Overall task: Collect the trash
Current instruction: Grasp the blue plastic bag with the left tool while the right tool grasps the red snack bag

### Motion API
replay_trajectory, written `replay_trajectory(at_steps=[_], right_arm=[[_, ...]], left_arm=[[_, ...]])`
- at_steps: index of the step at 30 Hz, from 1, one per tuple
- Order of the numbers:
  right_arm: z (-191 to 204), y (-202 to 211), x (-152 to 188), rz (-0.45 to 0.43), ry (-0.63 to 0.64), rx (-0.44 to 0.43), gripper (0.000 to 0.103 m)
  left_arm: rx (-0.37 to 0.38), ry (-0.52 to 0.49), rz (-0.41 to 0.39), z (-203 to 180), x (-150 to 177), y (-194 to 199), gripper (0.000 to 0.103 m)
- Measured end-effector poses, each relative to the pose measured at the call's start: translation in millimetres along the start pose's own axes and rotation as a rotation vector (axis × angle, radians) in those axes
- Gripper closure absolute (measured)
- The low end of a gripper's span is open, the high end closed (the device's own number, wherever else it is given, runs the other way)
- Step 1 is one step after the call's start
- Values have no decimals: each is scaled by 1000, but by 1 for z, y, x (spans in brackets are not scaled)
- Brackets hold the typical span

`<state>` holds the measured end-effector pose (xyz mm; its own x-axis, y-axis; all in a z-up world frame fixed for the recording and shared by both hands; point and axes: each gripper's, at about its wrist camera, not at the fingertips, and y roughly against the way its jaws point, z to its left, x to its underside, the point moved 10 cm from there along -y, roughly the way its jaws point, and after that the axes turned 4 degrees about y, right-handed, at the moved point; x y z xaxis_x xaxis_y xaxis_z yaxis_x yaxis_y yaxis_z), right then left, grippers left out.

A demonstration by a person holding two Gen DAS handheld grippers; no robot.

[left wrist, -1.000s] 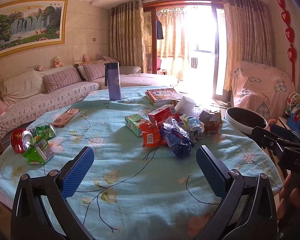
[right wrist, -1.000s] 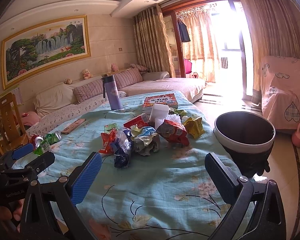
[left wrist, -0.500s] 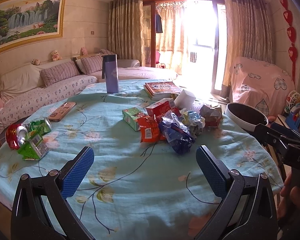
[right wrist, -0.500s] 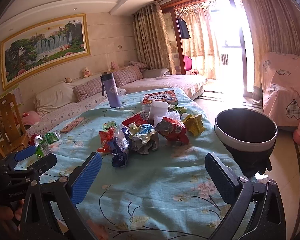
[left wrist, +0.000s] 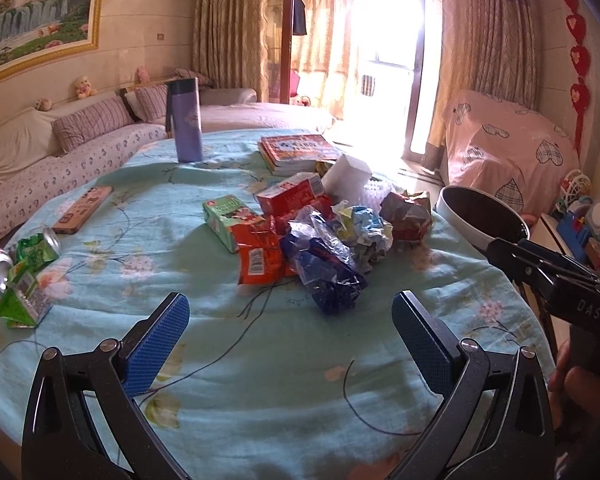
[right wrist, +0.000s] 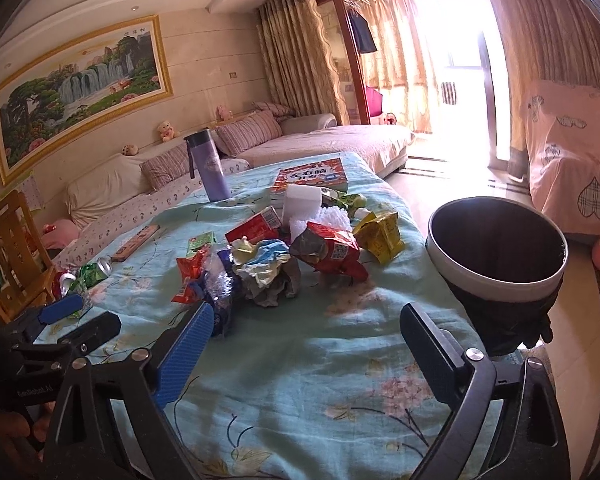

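Both pairs of fingers stand spread wide with nothing between them: the left gripper (left wrist: 286, 344) and the right gripper (right wrist: 306, 344) hover over the floral tablecloth (left wrist: 260, 380). Far left of the left fingers lie two crushed cans (left wrist: 4, 268) and one green carton (left wrist: 20, 304). Ahead, between the fingers, sits one trash pile (left wrist: 320, 232): one blue wrapper (left wrist: 324, 276), two red packets and crumpled paper. Beyond stand one purple bottle (left wrist: 185, 120) and one book stack (left wrist: 296, 152). Right of the right fingers, one bin (right wrist: 496, 248) stands beside the table edge.

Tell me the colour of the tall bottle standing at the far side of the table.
The bottle is lavender purple with a dark lid, clearest in the right wrist view.
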<state>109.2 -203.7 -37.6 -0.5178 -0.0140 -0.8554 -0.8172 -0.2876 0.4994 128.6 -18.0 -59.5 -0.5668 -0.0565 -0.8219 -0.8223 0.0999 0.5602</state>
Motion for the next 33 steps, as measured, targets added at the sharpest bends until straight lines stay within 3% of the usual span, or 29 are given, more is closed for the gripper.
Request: replay_trajectory(at_steps=[6,14,17,20,23,24,25,28,33], right_arm=[[-17,-28,-10,53,-34,-4,27],[-26,-66,-20,113,-44,-22,31],[-28,-84,-19,148,-42,-31,38],[-29,-100,-15,184,-42,-42,48],[-31,-111,-11,205,-50,-52,62],[-31,-111,-9,210,-53,-53,77],[-32,-112,-8,215,-53,-49,90],[-36,-107,-5,211,-56,-46,102],[-40,-88,-4,183,-65,-39,103]], left_arm=[[28,15,63,-13,-6,-28,5],[33,36,137,-17,-11,-66,10],[31,34,150,-17,-12,-76,13],[31,27,175,-17,-8,-87,26],[53,24,220,-19,1,-97,53],[66,25,233,-20,4,-99,64],[72,21,235,-21,6,-99,68],[74,-9,207,-26,6,-91,79],[89,-15,169,-27,7,-70,82]])
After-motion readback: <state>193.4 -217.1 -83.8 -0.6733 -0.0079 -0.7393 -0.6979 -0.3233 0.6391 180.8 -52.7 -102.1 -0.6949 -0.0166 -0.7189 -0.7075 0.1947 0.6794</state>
